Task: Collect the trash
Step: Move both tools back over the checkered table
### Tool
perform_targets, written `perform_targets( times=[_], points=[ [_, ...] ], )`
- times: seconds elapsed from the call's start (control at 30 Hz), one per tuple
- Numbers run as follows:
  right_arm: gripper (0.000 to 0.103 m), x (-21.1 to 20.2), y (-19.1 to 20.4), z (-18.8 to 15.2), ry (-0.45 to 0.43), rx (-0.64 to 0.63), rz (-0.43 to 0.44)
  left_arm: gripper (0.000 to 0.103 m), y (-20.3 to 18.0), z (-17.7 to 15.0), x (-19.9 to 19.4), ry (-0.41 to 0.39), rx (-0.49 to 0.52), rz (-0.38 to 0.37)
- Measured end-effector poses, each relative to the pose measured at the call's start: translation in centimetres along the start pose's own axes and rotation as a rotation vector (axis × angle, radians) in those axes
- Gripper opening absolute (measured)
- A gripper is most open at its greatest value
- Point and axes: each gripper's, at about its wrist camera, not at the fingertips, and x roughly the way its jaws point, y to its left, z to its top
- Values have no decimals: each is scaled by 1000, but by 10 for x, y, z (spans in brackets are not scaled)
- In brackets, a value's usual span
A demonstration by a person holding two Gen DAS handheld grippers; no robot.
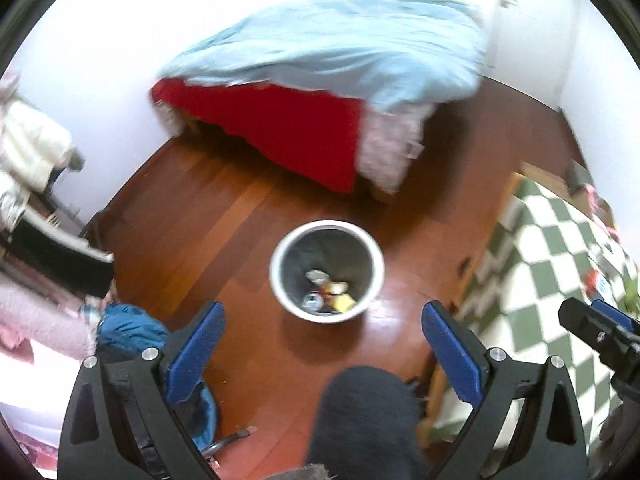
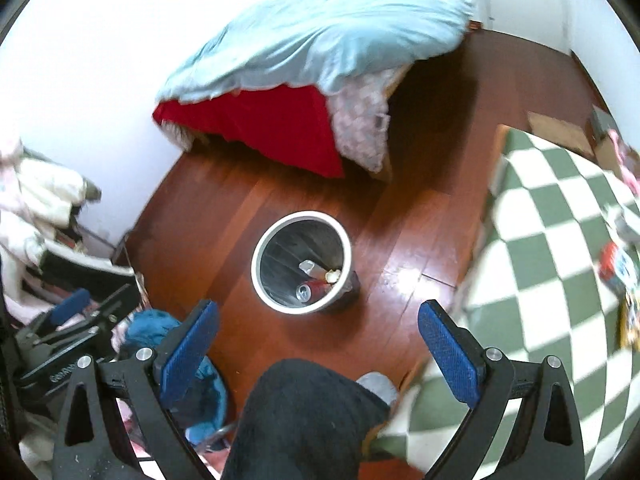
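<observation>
Down on the wooden floor [image 1: 248, 216] stands a white-rimmed wastebasket [image 1: 327, 271], upright, well in front of both grippers and apart from them. The left gripper [image 1: 322, 344] hangs above the floor with its blue pads [image 1: 196, 354] spread wide and nothing between them; the right gripper [image 2: 318, 344] is likewise splayed and empty.

From the left wrist camera the basket's contents read as a blurred heap: a pale crumpled scrap, something yellow [image 1: 344, 302], a glint of metal. The right wrist camera is sharper there and shows a red drink can [image 2: 310, 290] lying on its side with its silver top facing up, beside a crumpled wrapper [image 2: 308, 266].

Behind the basket is a bed with a light blue duvet [image 2: 320, 28] over a red sheet [image 2: 260, 128]. A green-and-white checked cloth [image 2: 540, 240] lies to the right; only the right view shows the colourful packet [image 2: 618, 268] resting on it. A dark trouser leg [image 2: 308, 416] fills the bottom middle, and a blue garment [image 1: 128, 328] lies on the left.
</observation>
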Motion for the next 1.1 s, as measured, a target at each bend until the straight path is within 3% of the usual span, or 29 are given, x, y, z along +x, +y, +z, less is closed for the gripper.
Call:
perform_targets(
  times=[0.17, 0.4, 0.57, 0.63, 0.67, 0.87, 1.03, 1.1],
  points=[
    [100, -58, -95, -34, -37, 175, -81, 100, -94, -24, 6, 28, 147, -83],
    [101, -126, -289, -121, -37, 526, -347, 101, -265, -79, 41, 149, 413, -227],
    [99, -163, -411, -188, -34, 729, -506, 101, -356, -112, 61, 218, 568, -252],
    [82, -170, -451, -210, -25, 793, -544, 101, -384, -126, 69, 237, 614, -244],
    [78, -173, -472, -221, -24, 828, -542, 101, -395, -131, 73, 244, 635, -234],
    [76, -163, -536, -246, -2, 887, -546, 101, -419, -139, 82, 260, 683, -212],
    [45, -140, -540, -244, 8, 886, -521, 101, -434, -128, 87, 273, 658, -221],
    [44, -137, -537, -241, -14, 863, -518, 101, -440, -119, 85, 270, 639, -234]
  ],
)
